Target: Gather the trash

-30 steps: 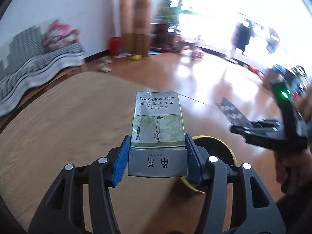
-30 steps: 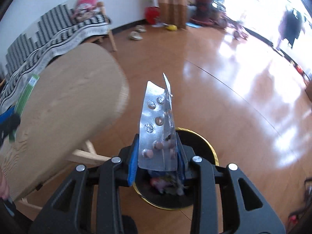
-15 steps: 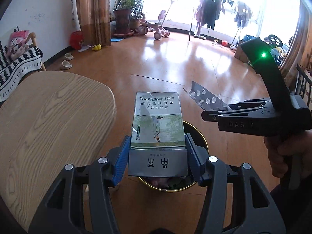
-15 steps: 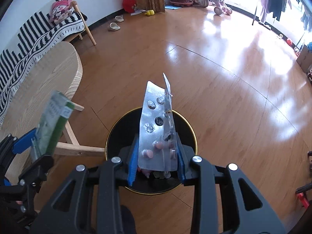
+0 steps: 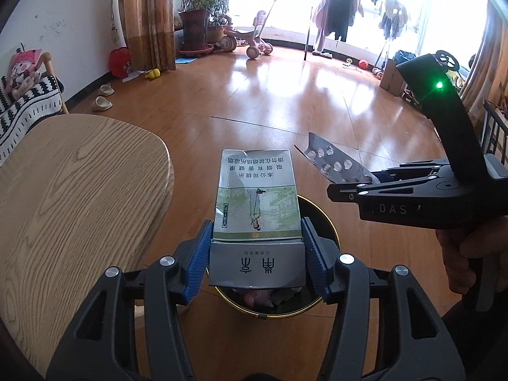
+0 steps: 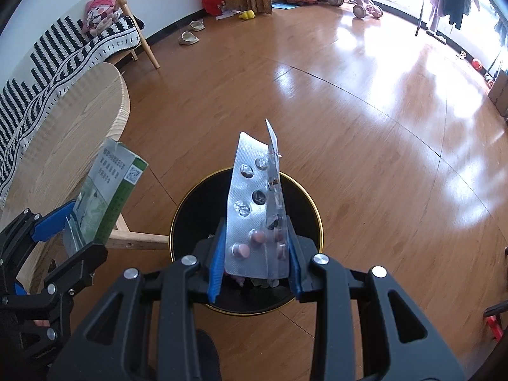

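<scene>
My left gripper [image 5: 257, 263] is shut on a green and grey cigarette box [image 5: 256, 203] and holds it above a black bin with a gold rim [image 5: 330, 231]. My right gripper [image 6: 254, 266] is shut on silver pill blister packs [image 6: 254, 209] and holds them over the same bin [image 6: 190, 209], which has trash inside. The right gripper also shows in the left wrist view [image 5: 374, 184] with the blister pack [image 5: 333, 165]. The left gripper and its box [image 6: 108, 200] show at the left of the right wrist view.
A round wooden table [image 5: 70, 197] stands left of the bin, its leg brace [image 6: 139, 241] close to the rim. A striped sofa [image 6: 63, 54] is at the far left. Slippers [image 6: 189, 36], a tricycle [image 5: 250, 41] and plants stand further off on the wooden floor.
Both grippers have moved off the table side toward the bin. The bin now lies more fully under both held items. Both grips are unchanged.
</scene>
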### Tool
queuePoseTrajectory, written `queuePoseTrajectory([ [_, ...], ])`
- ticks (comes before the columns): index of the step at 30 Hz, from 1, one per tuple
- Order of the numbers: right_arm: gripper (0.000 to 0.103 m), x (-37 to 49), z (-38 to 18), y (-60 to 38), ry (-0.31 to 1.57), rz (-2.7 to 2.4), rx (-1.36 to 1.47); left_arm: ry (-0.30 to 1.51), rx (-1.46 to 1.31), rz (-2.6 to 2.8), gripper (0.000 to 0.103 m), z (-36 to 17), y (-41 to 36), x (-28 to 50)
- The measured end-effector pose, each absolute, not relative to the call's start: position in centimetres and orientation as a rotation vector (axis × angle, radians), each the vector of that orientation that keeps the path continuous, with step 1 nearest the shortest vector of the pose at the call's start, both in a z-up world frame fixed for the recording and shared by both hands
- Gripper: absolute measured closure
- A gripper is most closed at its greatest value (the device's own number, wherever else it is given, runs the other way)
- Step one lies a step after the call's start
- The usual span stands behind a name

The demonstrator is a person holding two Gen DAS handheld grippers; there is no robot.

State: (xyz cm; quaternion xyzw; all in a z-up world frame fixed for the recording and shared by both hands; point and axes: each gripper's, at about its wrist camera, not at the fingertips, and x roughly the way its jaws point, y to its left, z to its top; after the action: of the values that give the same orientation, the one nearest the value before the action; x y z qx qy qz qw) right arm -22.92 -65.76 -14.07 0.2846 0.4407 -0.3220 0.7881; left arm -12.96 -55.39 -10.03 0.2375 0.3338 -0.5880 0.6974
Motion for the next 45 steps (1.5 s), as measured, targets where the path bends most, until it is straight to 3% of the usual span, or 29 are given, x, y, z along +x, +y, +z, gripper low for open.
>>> queuePoseTrajectory([
  [4,0.065,-23.0,-14.1,-65.9,0.944,-0.686,0.63,0.747,0.529,-1.312,0.049,-10.1,-55.5,-13.0],
  [6,0.05,-23.1,-14.1,-66.0,0.942,-0.69,0.63,0.748,0.531,-1.313,0.049,-10.3,-55.4,-13.0],
  [7,0.048,-23.2,-14.0,-66.0,0.936,-0.694,0.626,0.748,0.532,-1.314,0.049,-10.3,-55.4,-13.0],
  [23,0.04,-24.1,-13.8,-66.3,0.905,-0.738,0.657,0.755,0.527,-1.336,0.048,-10.6,-56.1,-13.0],
  [26,0.038,-24.2,-13.7,-66.1,0.9,-0.746,0.658,0.752,0.524,-1.334,0.034,-10.8,-56.0,-12.7],
  [34,0.034,-24.0,-14.0,-66.0,0.908,-0.758,0.648,0.752,0.516,-1.31,0.023,-10.3,-55.1,-11.8],
  [39,0.018,-22.4,-12.5,-64.8,0.875,-0.763,0.587,0.698,0.51,-1.252,0.01,-7.9,-51.3,-10.1],
  [45,0.01,-17.4,-8.8,-61.1,0.784,-0.714,0.504,0.684,0.453,-1.048,0.007,-4.9,-43.2,-4.4],
])
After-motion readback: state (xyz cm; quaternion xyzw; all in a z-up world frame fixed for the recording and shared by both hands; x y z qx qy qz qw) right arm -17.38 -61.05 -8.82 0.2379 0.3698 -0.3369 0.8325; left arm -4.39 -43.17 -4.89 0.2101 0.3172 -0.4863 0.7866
